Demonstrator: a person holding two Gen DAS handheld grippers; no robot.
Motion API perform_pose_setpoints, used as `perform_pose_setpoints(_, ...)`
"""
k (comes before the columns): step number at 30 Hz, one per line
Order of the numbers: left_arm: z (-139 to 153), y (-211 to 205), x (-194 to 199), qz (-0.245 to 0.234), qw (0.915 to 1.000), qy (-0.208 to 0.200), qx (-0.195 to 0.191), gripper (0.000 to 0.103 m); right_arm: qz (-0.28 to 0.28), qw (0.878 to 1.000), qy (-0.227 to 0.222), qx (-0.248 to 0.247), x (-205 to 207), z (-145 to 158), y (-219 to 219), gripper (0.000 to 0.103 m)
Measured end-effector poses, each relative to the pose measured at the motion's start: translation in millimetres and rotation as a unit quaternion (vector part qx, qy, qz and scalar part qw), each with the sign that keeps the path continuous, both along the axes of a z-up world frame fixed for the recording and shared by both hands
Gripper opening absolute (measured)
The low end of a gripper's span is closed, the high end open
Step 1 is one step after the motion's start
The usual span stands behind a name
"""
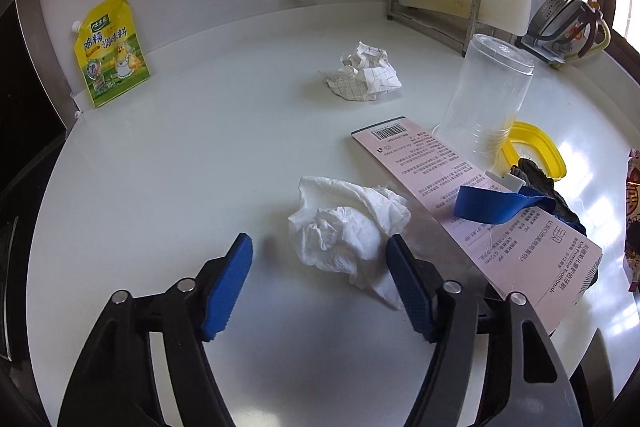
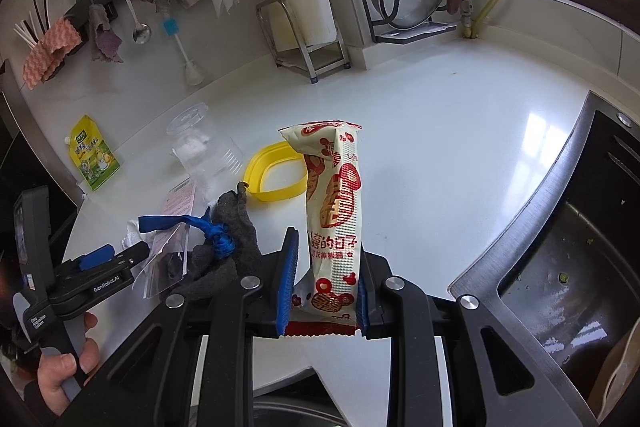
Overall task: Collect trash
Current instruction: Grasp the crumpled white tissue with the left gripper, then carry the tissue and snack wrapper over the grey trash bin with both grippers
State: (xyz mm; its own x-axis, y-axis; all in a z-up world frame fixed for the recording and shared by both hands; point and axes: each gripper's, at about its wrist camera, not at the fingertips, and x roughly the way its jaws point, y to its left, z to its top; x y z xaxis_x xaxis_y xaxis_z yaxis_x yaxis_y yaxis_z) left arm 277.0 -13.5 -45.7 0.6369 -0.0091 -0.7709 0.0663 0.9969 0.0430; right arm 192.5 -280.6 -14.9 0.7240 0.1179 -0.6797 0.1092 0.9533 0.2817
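Note:
A crumpled white tissue [image 1: 344, 235] lies on the white counter [image 1: 180, 167]. My left gripper [image 1: 319, 245] stands open around it: the right pad touches its edge and the left pad is clear of it. My right gripper [image 2: 327, 255] is shut on a cream and red snack wrapper [image 2: 334, 195], held upright above the counter. A crumpled grid-paper ball [image 1: 366, 73] sits farther back. A pink toothbrush card [image 1: 440, 171] lies to the right of the tissue, under a blue strap [image 1: 496, 205] tied to a dark grey cloth [image 2: 232, 239].
An upturned clear cup [image 1: 488, 95] and a yellow lid ring [image 2: 272, 171] stand behind the card. A yellow seasoning pouch [image 1: 110, 53] leans on the back wall at the left. A metal rack [image 2: 304, 39] holds a board, and the sink [image 2: 560, 267] lies to the right.

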Motion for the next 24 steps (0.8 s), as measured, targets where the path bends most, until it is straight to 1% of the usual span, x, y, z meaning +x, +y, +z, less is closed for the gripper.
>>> perform_pose_setpoints(1, -1, -1, 0, -0.001, 1.0, 0.001, 0.001, 0.055, 0.001, 1.0, 0.001, 0.002, -1, -1, 0, 0.024)
perform_pose_setpoints(2, -1, -1, 1, -0.003, 1.0, 0.002, 0.002, 0.044, 0.001, 1.0, 0.001, 0.003, -1, -1, 0, 0.024)
perform_pose_setpoints(3, -2, -2, 1, -0.005, 1.0, 0.004, 0.001, 0.038, 0.002, 1.0, 0.002, 0.004, -2, -2, 0, 0.024)
perform_pose_setpoints(4, -3, -2, 1, -0.007, 1.0, 0.007, -0.001, 0.027, 0.003, 1.0, 0.003, 0.006, -3, -3, 0, 0.024)
perform_pose_setpoints(5, -3, -1, 0, -0.009, 0.9999, 0.006, -0.005, 0.019, 0.003, 1.0, 0.004, 0.009, -5, -4, 0, 0.024)
perform_pose_setpoints(7, -1, 1, -2, -0.006, 0.9999, 0.002, -0.01, 0.011, 0.004, 1.0, 0.005, 0.011, -7, -5, 0, 0.024)
perform_pose_setpoints(13, 11, 7, -21, -0.003, 0.9996, -0.024, -0.013, 0.008, 0.002, 1.0, 0.007, 0.02, -20, -8, 0, 0.024)
perform_pose_setpoints(17, 27, 13, -43, -0.004, 0.9986, -0.053, -0.008, 0.008, 0.008, 1.0, 0.0, 0.024, -32, -6, 5, 0.024)
perform_pose_setpoints(24, 49, 16, -87, -0.017, 0.9965, -0.082, -0.007, 0.008, 0.021, 0.999, -0.006, 0.027, -58, -2, 19, 0.024)
